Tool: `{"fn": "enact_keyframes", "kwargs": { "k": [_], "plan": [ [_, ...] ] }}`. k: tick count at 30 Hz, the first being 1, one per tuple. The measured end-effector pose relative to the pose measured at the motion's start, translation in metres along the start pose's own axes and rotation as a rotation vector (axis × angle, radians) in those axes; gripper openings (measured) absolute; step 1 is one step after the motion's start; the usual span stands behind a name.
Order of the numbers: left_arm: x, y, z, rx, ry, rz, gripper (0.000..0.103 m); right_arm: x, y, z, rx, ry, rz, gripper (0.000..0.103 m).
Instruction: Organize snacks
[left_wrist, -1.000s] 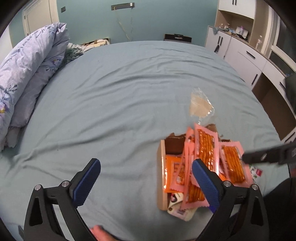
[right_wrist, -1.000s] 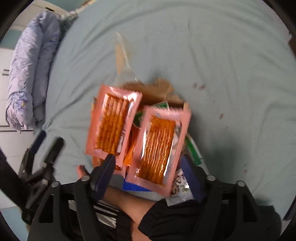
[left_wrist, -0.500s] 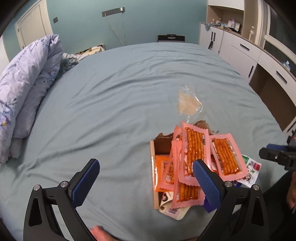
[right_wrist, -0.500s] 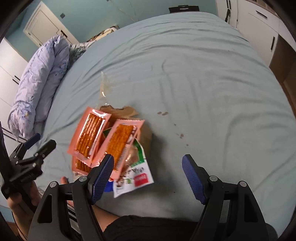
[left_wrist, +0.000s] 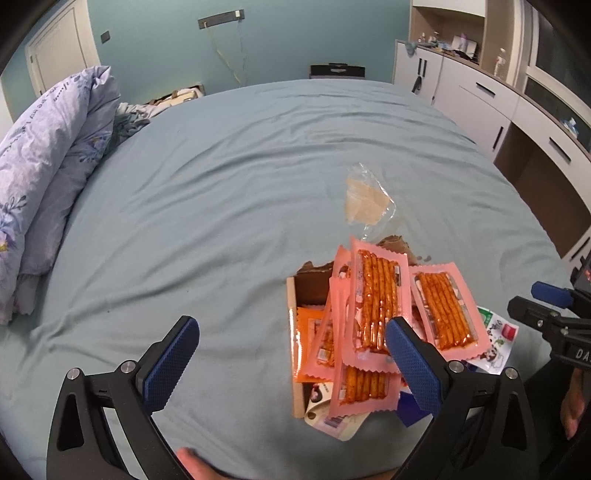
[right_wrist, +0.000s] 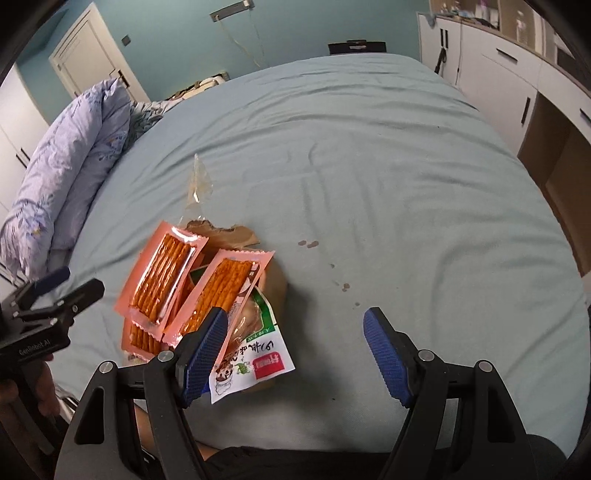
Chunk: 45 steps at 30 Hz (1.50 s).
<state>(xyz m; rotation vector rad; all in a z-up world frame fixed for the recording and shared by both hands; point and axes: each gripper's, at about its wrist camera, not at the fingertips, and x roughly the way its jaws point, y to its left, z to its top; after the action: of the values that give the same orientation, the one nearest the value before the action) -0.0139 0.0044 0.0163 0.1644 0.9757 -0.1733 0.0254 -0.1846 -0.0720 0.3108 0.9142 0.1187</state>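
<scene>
Since a second ago: both of my grippers have pulled back from the snack pile; my right one was right over the two top pink packets, and now it sits off to their right above bare sheet.
Left gripper (left_wrist: 291, 360): jaws wide apart, nothing between them; it hangs low over the bed (left_wrist: 221, 177), just left of the pile, with its right finger overlapping the packets in view only.
Right gripper (right_wrist: 295, 354): jaws also spread and empty; its left finger crosses the green-and-white packet (right_wrist: 255, 354) in the picture, but I judge it is not gripping it.
Snacks: they lie in a loose heap on and in a shallow cardboard box (left_wrist: 310, 286) near the bed's near edge.
Top layer: two pink stick packets (left_wrist: 376, 306) and (left_wrist: 445, 310) fan side by side over the box, tilted, probably because the box is overfull and they rest on what is below.
Underneath: an orange packet (left_wrist: 306, 332) lies flat inside the box; a third pink packet (left_wrist: 364, 384) pokes out toward me.
Stray item: a clear wrapper (left_wrist: 365, 201) lies apart, beyond the box.
Why I hold off: with both grippers open and back, I get a clean look before choosing a packet.
Risk: the slick fanned packets may slide off if I nudge the box.
</scene>
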Motion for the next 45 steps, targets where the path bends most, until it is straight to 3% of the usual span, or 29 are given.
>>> {"fn": "enact_keyframes", "kwargs": {
  "k": [26, 45],
  "plan": [
    [-0.016, -0.007, 0.001, 0.011, -0.064, 0.037, 0.103, -0.014, 0.004, -0.003, -0.053, -0.007, -0.030, 0.075],
    [-0.014, -0.015, -0.001, 0.032, -0.057, 0.066, 0.103, -0.022, 0.003, -0.003, -0.073, -0.001, -0.041, 0.075]
  ]
}}
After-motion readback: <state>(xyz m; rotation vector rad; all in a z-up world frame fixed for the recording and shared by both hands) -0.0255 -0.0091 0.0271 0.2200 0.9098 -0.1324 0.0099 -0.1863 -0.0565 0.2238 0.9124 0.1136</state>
